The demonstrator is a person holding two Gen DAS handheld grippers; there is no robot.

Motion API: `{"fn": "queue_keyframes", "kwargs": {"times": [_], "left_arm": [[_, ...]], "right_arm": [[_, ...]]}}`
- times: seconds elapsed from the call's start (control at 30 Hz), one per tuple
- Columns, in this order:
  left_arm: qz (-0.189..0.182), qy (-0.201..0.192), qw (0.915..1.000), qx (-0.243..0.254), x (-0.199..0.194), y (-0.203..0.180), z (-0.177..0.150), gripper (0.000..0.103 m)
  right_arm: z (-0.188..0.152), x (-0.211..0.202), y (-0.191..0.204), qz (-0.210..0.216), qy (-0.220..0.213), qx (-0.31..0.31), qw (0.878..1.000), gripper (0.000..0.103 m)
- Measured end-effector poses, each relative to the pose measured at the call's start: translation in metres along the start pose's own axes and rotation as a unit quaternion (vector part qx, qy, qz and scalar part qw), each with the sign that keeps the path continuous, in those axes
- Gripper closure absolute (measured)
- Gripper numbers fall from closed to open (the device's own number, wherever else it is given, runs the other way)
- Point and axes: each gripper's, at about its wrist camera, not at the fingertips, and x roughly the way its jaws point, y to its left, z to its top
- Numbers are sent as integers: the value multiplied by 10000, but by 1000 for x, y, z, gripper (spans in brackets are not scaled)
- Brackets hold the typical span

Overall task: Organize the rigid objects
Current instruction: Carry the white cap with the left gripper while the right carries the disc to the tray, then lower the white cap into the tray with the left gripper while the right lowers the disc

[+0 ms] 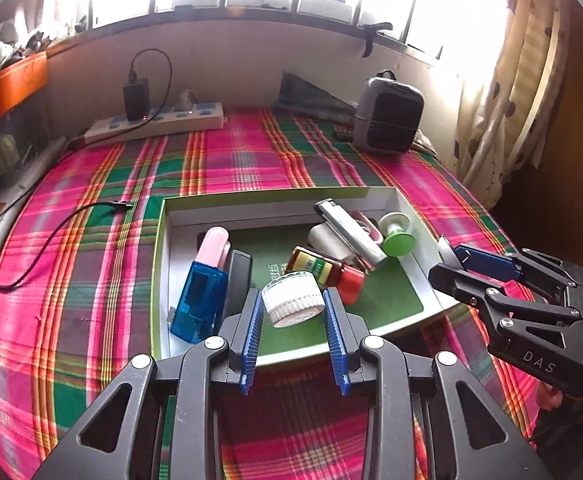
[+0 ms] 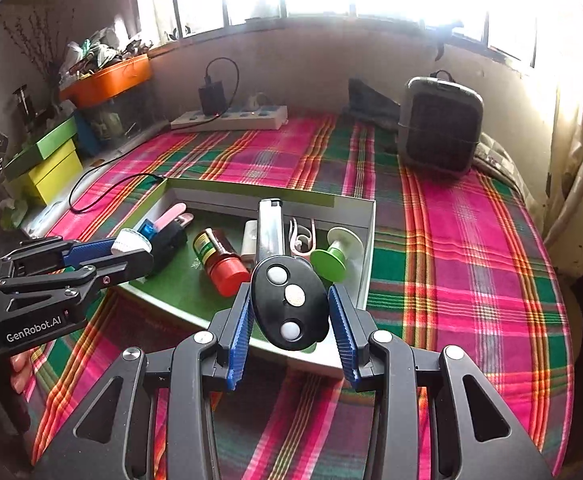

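White-lidded jar [image 1: 293, 298] is clamped between the left gripper [image 1: 291, 304] jaws, held over the near edge of the open box [image 1: 162, 240]. Black oval remote [image 2: 289, 307] is gripped by the right gripper [image 2: 291, 312], jaws closed on its sides, above the box's near rim. Inside the box: red-capped bottle [image 2: 219, 258], green spool [image 2: 331, 260], silver lighter [image 2: 270, 226], blue case [image 1: 199, 300]. Box sits on plaid cloth [image 2: 471, 240].
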Motion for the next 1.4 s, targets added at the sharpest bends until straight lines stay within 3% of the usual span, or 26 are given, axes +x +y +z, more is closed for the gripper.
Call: {"fn": "queue_keyframes", "kwargs": {"times": [0.6, 1.4], "left_arm": [[28, 293, 9995, 105, 32, -3, -2, 73], [10, 444, 9990, 55, 42, -1, -4, 73]], "right_arm": [[0, 41, -4, 107, 438, -27, 9990, 64], [0, 51, -2, 95, 537, -85, 9985, 64]]}}
